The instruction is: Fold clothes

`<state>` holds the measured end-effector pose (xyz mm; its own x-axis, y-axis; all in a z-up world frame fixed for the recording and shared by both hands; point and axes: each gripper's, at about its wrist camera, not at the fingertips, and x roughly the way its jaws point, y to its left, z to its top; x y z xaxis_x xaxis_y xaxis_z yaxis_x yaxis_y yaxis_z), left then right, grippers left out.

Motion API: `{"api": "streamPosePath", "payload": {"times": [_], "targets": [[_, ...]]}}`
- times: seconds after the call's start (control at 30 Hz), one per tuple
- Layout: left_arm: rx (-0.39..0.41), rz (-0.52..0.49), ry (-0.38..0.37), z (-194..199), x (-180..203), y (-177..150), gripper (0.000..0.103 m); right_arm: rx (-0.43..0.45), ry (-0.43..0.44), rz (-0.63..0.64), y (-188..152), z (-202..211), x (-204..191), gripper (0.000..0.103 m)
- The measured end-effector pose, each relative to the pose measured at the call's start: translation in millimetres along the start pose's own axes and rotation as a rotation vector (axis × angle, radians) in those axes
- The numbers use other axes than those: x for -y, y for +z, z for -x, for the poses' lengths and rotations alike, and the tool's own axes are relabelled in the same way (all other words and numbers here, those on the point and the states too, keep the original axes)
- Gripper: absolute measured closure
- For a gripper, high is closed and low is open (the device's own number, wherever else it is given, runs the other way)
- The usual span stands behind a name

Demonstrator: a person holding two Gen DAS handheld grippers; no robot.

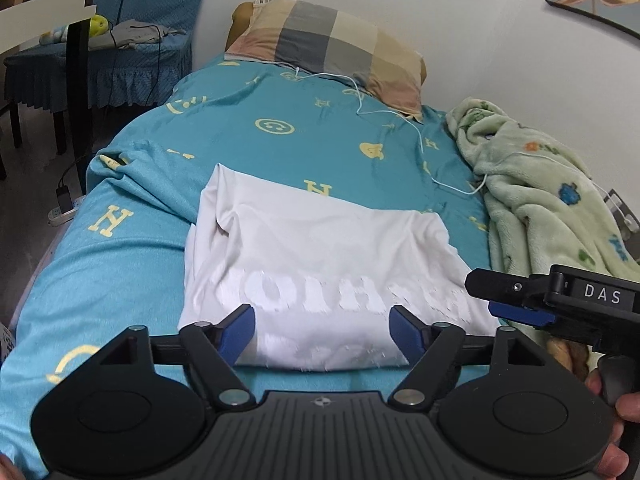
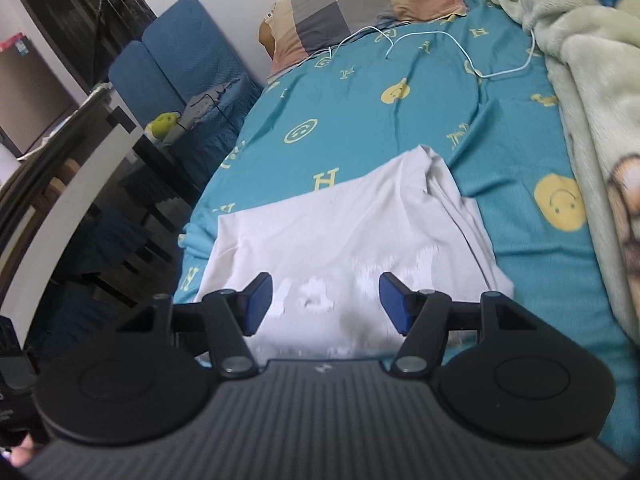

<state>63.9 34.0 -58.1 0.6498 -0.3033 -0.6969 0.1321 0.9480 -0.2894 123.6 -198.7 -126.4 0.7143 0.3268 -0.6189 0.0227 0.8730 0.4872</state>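
Observation:
A white T-shirt (image 1: 320, 264) with white lettering lies partly folded on the teal bedsheet (image 1: 132, 280), and it shows in the right wrist view (image 2: 340, 240) too. My left gripper (image 1: 322, 330) is open and empty, just above the shirt's near edge. My right gripper (image 2: 325, 302) is open and empty over the shirt's near part. The right gripper also shows in the left wrist view (image 1: 500, 296) at the shirt's right edge, side-on.
A checked pillow (image 1: 332, 44) lies at the bed's head. A white cable (image 1: 400, 116) runs across the sheet. A green fleece blanket (image 1: 552, 200) is bunched along the right side. A blue-covered chair (image 1: 112, 60) and a dark table (image 2: 100, 184) stand left of the bed.

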Motion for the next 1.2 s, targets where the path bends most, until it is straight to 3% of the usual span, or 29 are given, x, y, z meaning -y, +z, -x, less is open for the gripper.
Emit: {"api": "streamPosePath", "payload": {"times": [0.13,0.33,0.47,0.6,0.67,0.77,0.83,0.87,1.0,1.2], "targets": [[-0.064,0.122,-0.084,-6.0,-9.0,-8.7,0.020,0.001,0.026,-0.075,-10.4,0.0,13.9,0.039],[-0.192,0.507,-0.229,-38.9,-60.7,-23.8,0.020,-0.004,0.099,-0.252,-17.0,-4.3,34.0,0.039],[-0.217,0.770,-0.260,-59.1,-96.0,-37.0,0.022,-0.056,0.174,-0.376,-25.1,-15.2,41.4,0.039],[-0.189,0.924,-0.257,-70.5,-114.2,-46.2,0.033,-0.135,0.232,-0.471,-35.5,-32.3,44.1,0.039],[-0.158,0.942,-0.258,-72.2,-116.7,-45.2,0.049,-0.174,0.261,-0.511,-40.4,-41.0,44.3,0.039],[-0.114,0.920,-0.253,-68.9,-113.0,-39.5,0.063,-0.211,0.291,-0.545,-46.4,-52.2,43.4,0.039],[-0.069,0.889,-0.278,-63.8,-106.9,-35.1,0.079,-0.222,0.308,-0.590,-49.5,-58.7,46.1,0.039],[-0.045,0.871,-0.293,-61.0,-103.6,-32.7,0.082,-0.225,0.323,-0.624,-51.2,-61.3,48.0,0.039],[0.044,0.809,-0.357,-50.7,-91.4,-23.9,0.084,-0.201,0.391,-0.766,-56.1,-67.5,55.2,0.034],[0.056,0.847,-0.411,-51.0,-95.3,-23.6,0.085,-0.137,0.391,-0.966,-58.6,-78.2,70.6,0.032]]}}
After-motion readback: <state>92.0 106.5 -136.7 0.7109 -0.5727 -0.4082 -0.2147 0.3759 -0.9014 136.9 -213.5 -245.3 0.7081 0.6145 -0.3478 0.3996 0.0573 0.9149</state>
